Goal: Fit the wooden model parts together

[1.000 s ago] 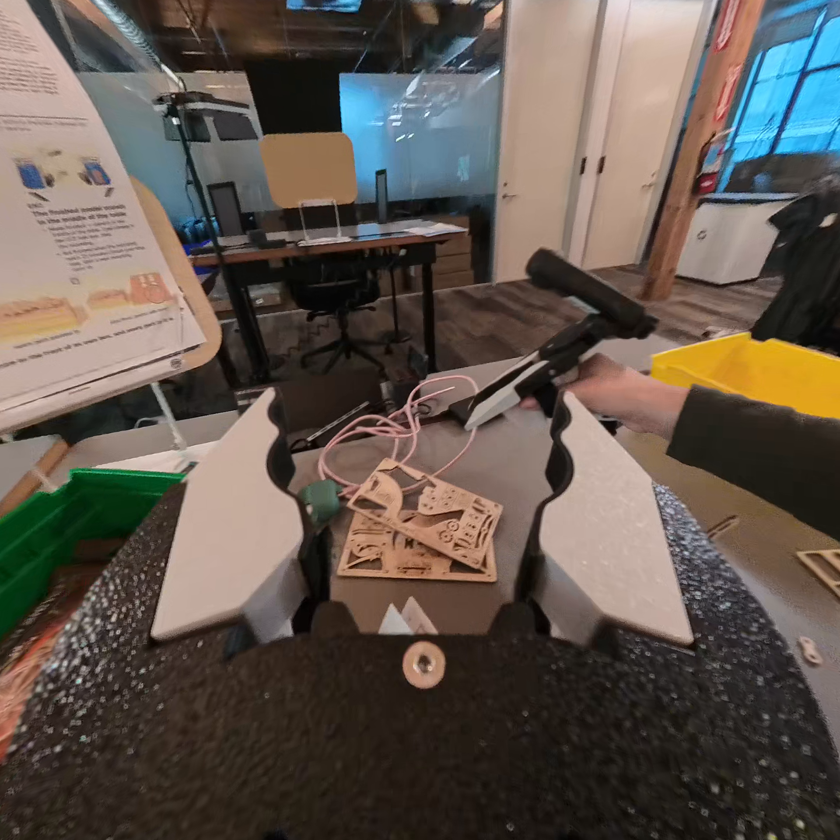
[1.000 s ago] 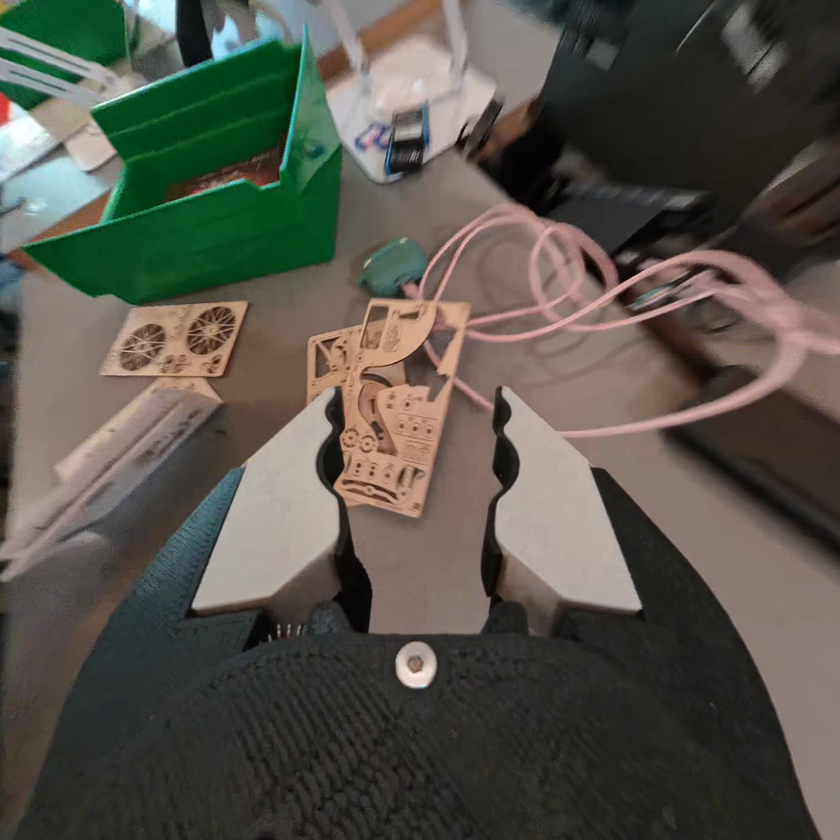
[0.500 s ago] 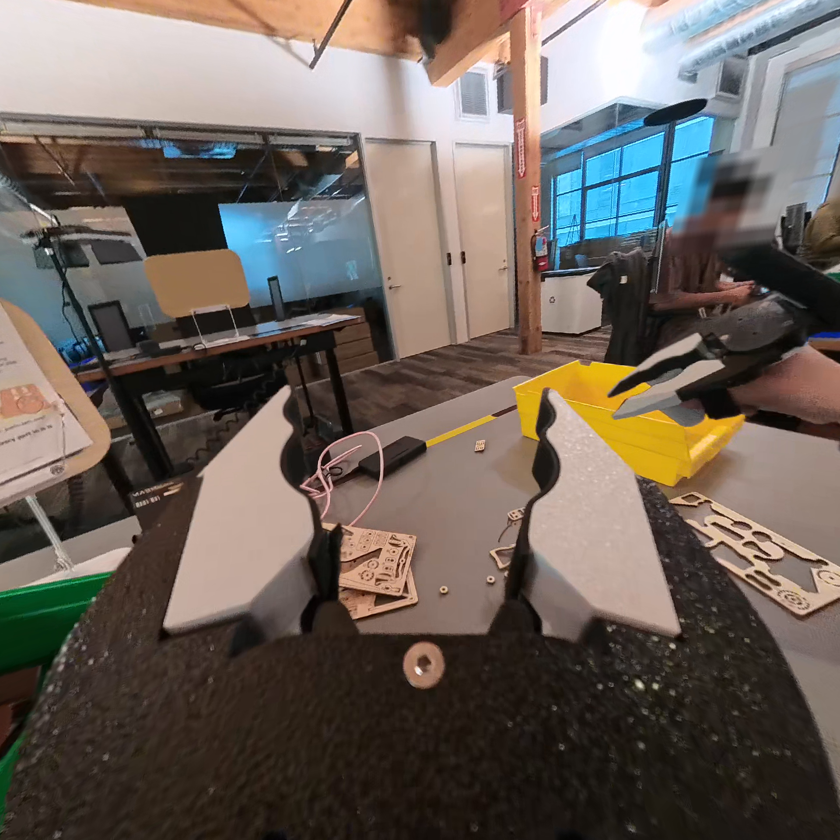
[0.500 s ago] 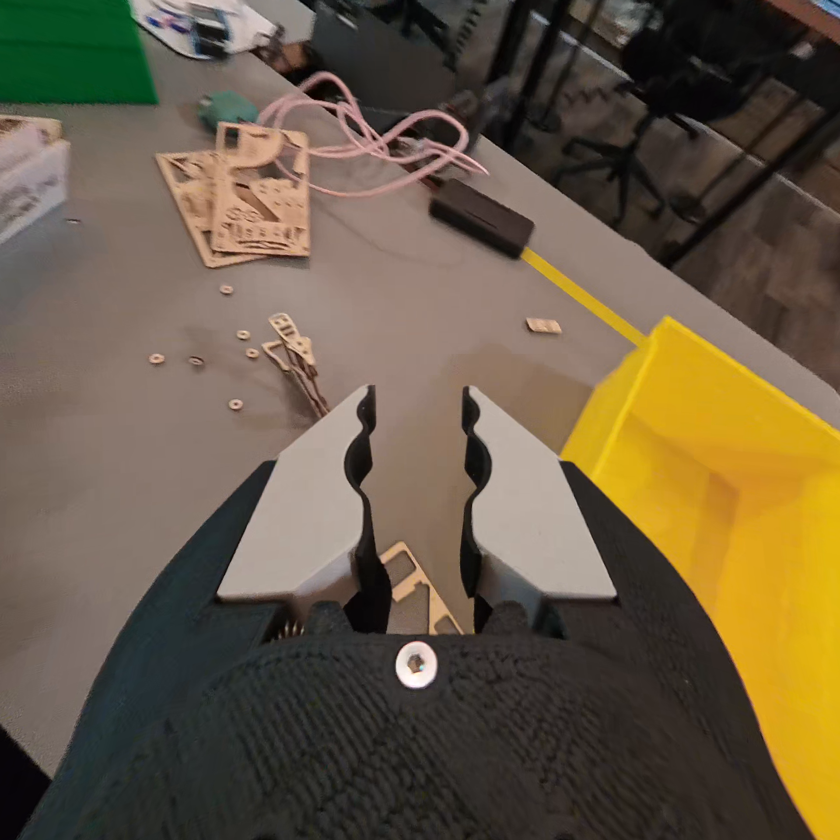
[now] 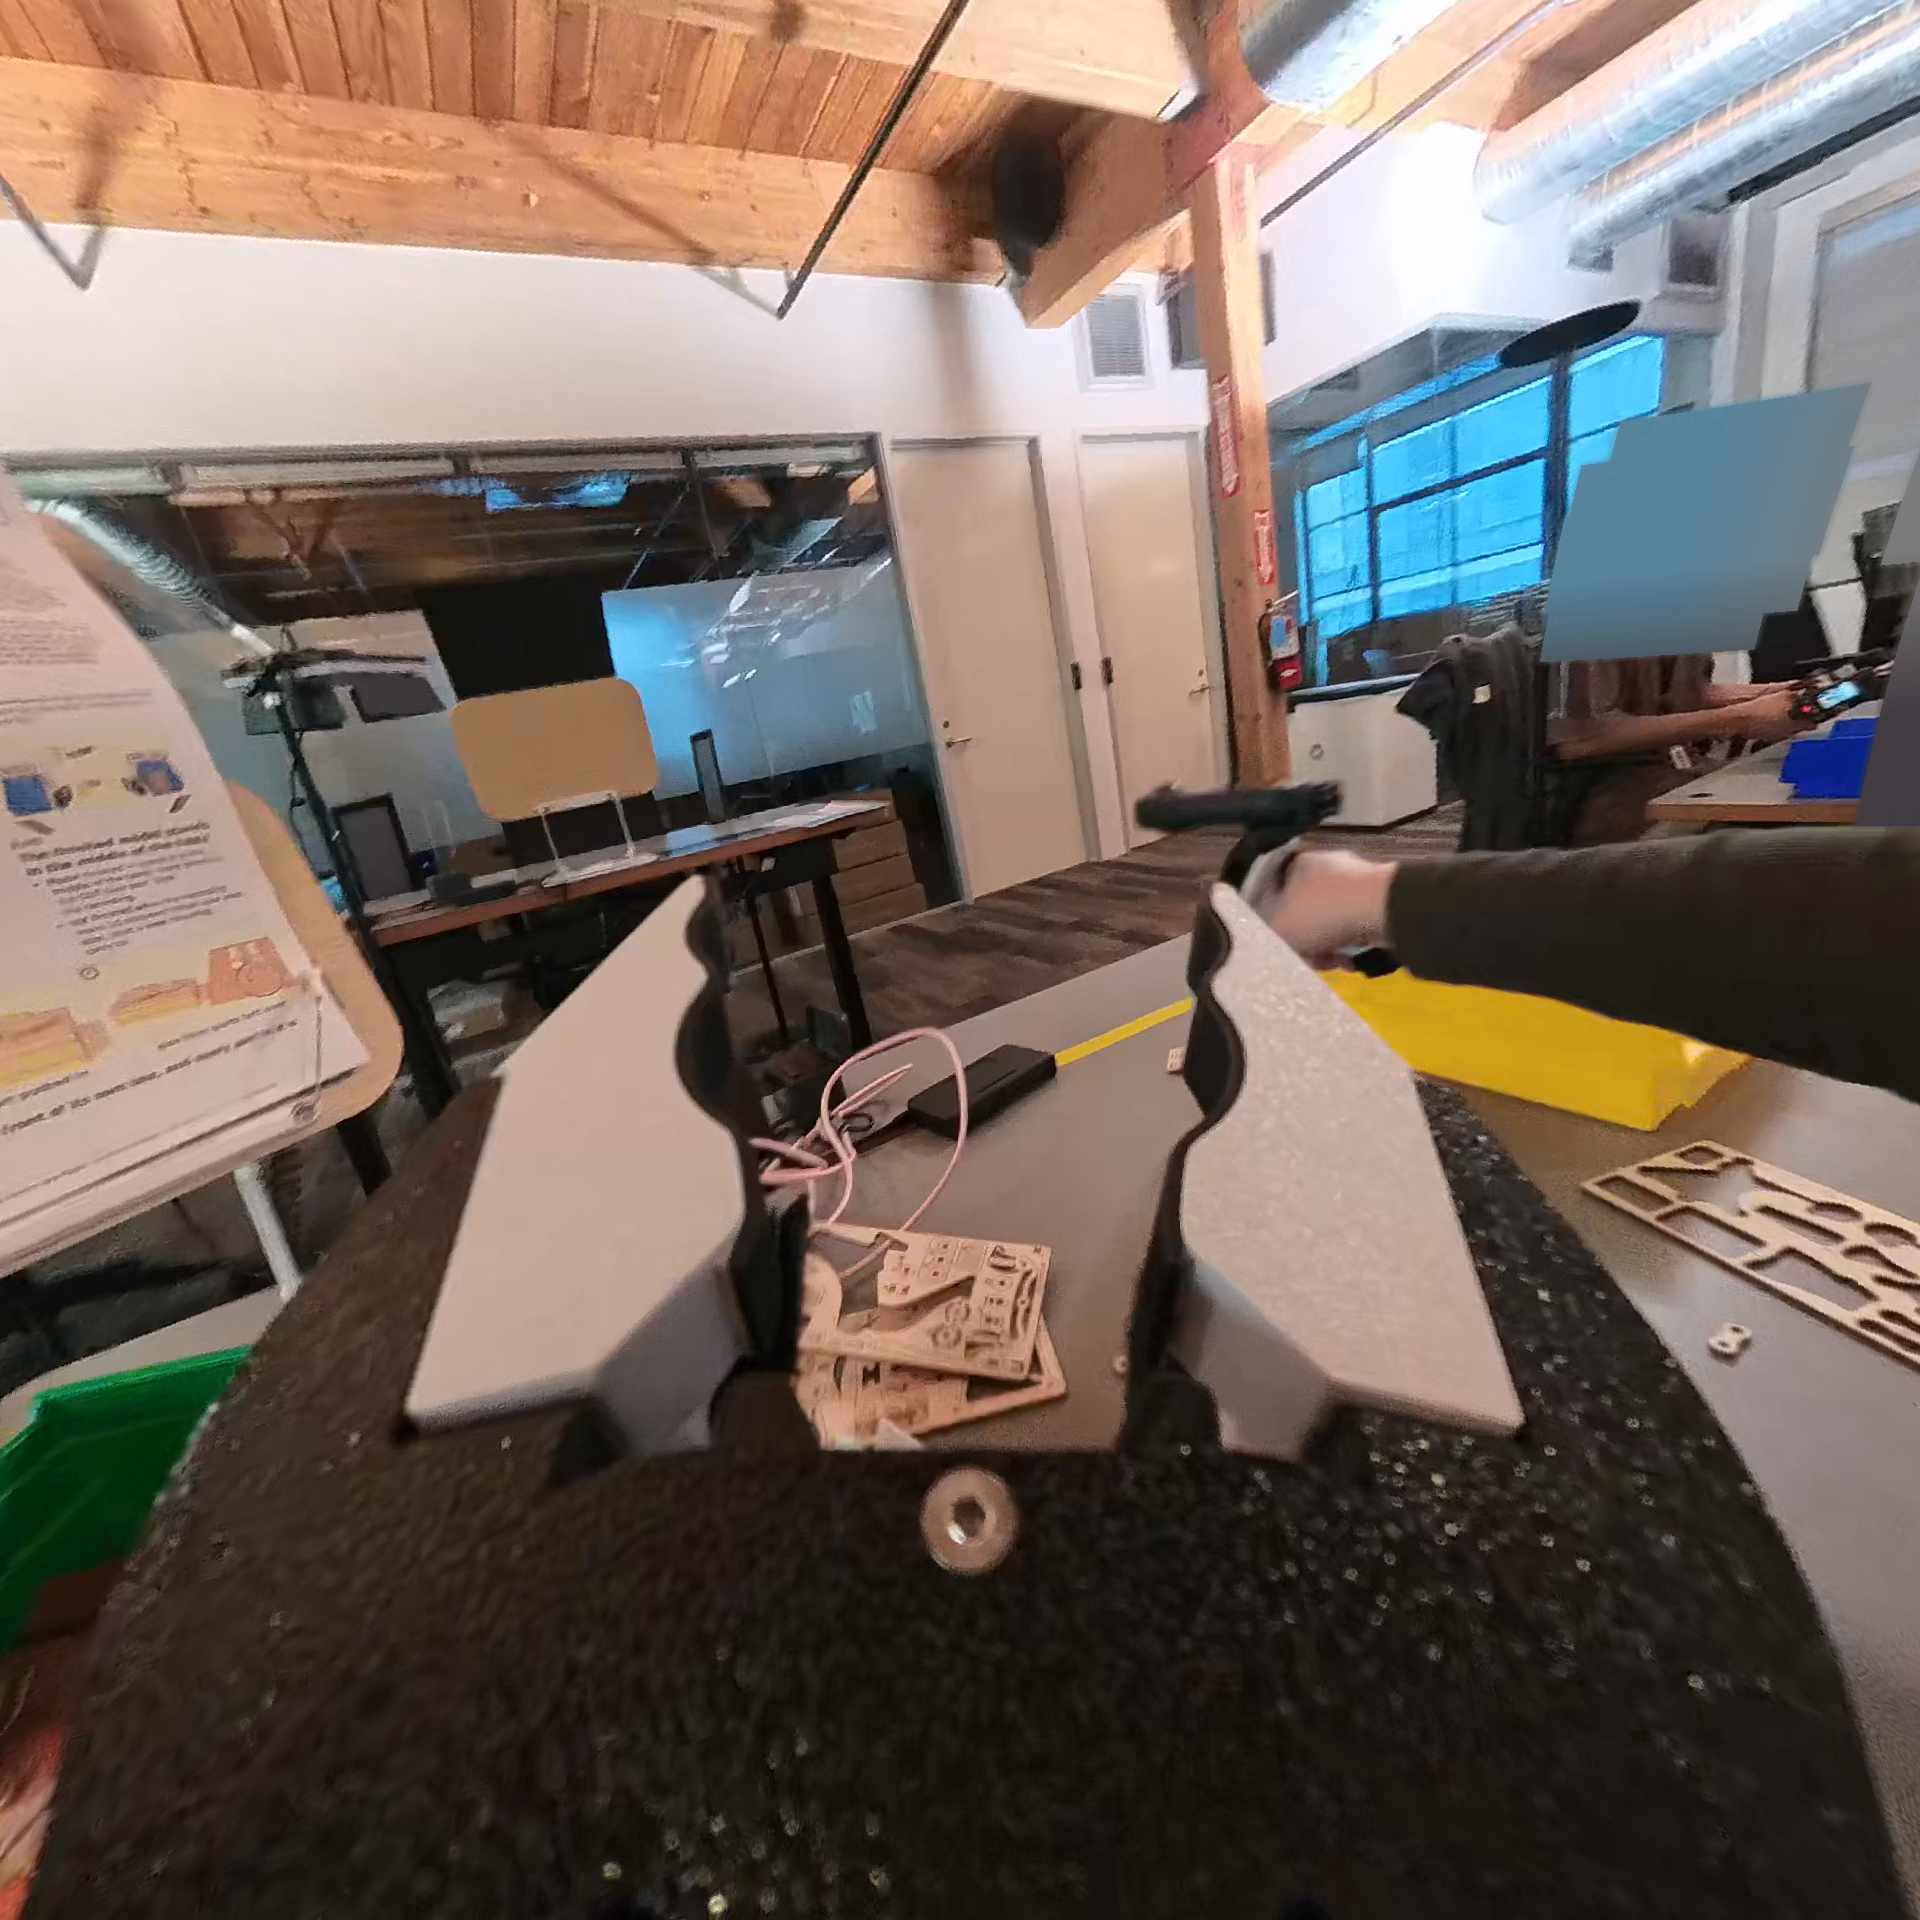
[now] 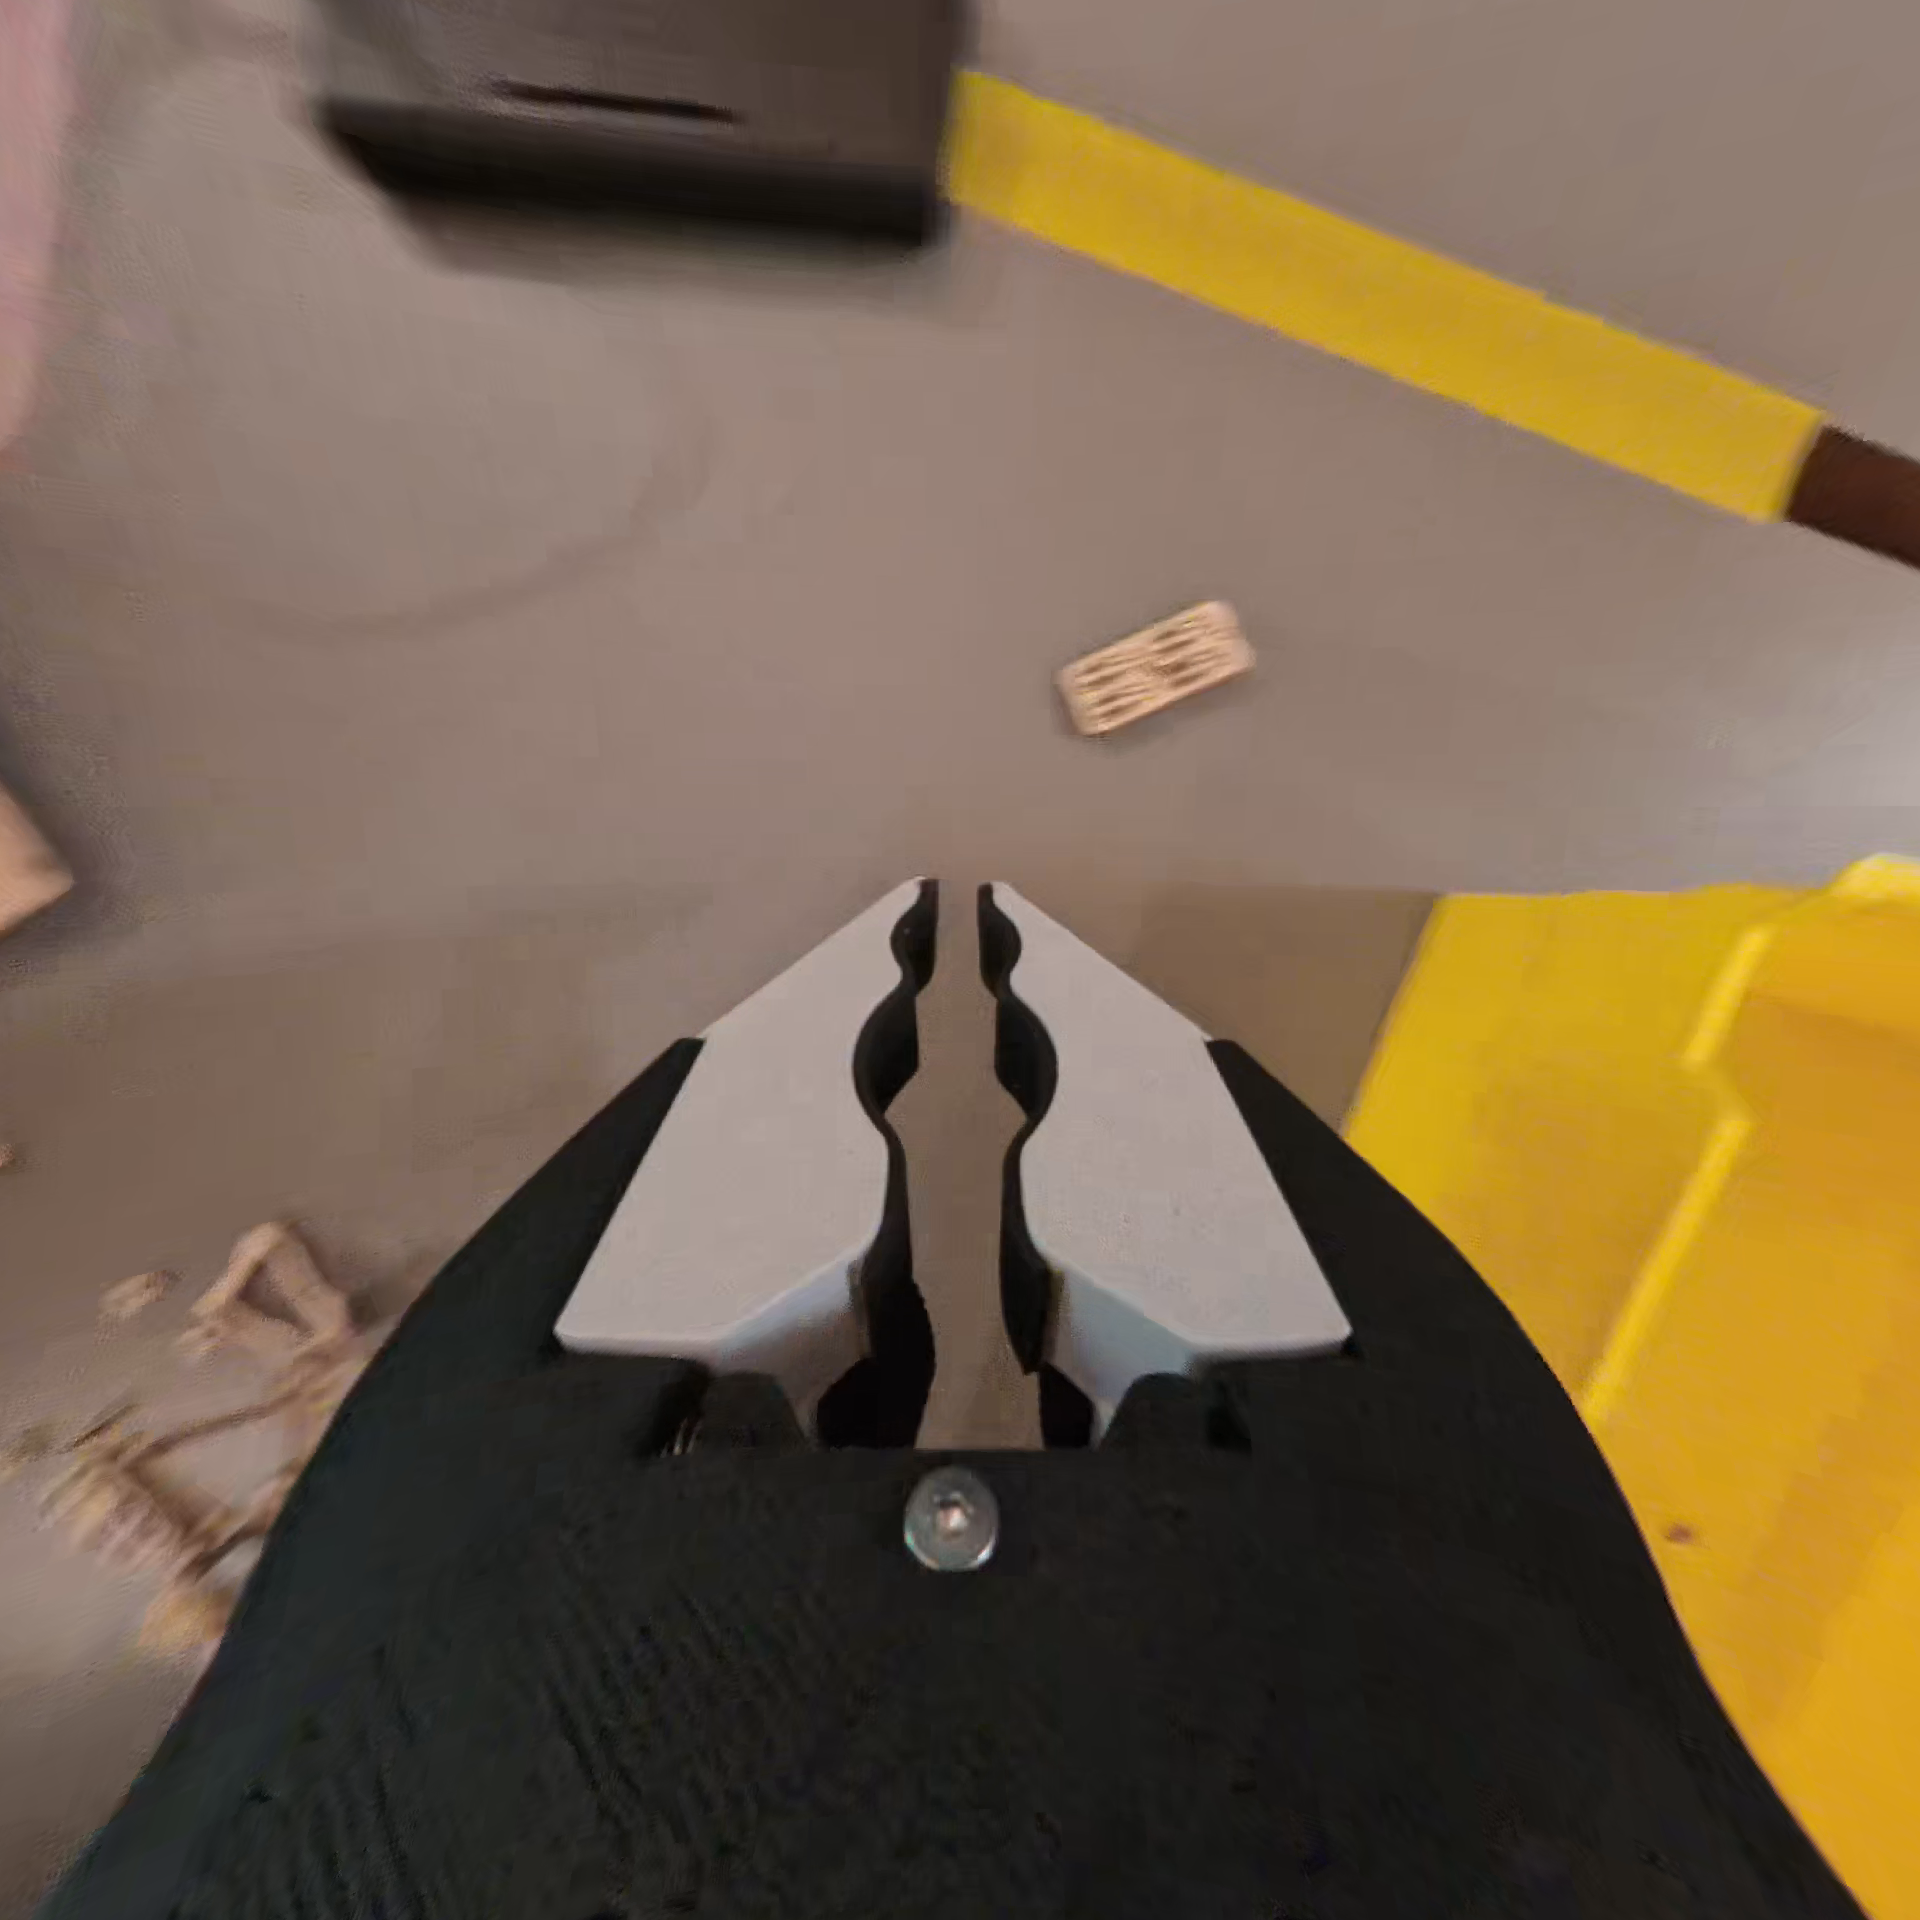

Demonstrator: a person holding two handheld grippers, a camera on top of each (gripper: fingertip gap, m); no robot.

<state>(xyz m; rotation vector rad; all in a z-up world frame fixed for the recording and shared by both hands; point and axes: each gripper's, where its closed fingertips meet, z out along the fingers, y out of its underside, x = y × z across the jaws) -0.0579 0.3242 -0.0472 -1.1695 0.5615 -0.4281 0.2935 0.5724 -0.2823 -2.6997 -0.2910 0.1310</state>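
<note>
In the left wrist view, my left gripper [image 5: 961, 914] is open and empty above the grey table. Two stacked wooden part sheets [image 5: 935, 1320] lie between its fingers, lower down. An emptied wooden frame sheet [image 5: 1787, 1247] lies to the right. My right gripper [image 6: 956, 885] is closed to a thin slit with nothing in it, low over the table. A small slotted wooden piece [image 6: 1153, 668] lies just beyond its tips to the right, apart from it. That piece also shows in the left wrist view [image 5: 1174, 1058]. Loose wooden bits [image 6: 208, 1382] lie blurred at the lower left.
A yellow bin [image 6: 1714, 1247] stands right of the right gripper and shows in the left wrist view [image 5: 1507, 1049]. A black box [image 6: 634, 135] and yellow tape strip [image 6: 1351, 301] lie ahead. A pink cable [image 5: 894, 1122], a green bin [image 5: 83, 1455] and an instruction sheet [image 5: 135, 935] are at the left. The tips of one gripper are about 50 centimeters away from the tips of the other. The small slotted wooden piece [image 6: 1153, 668] is closer to my right gripper, around 7 centimeters from its tips; the left tips are 55 centimeters off.
My right gripper has closed from open to nearly shut and moved from the part sheets to the small wooden piece by the yellow bin. The left gripper stayed open and swung its view around.
</note>
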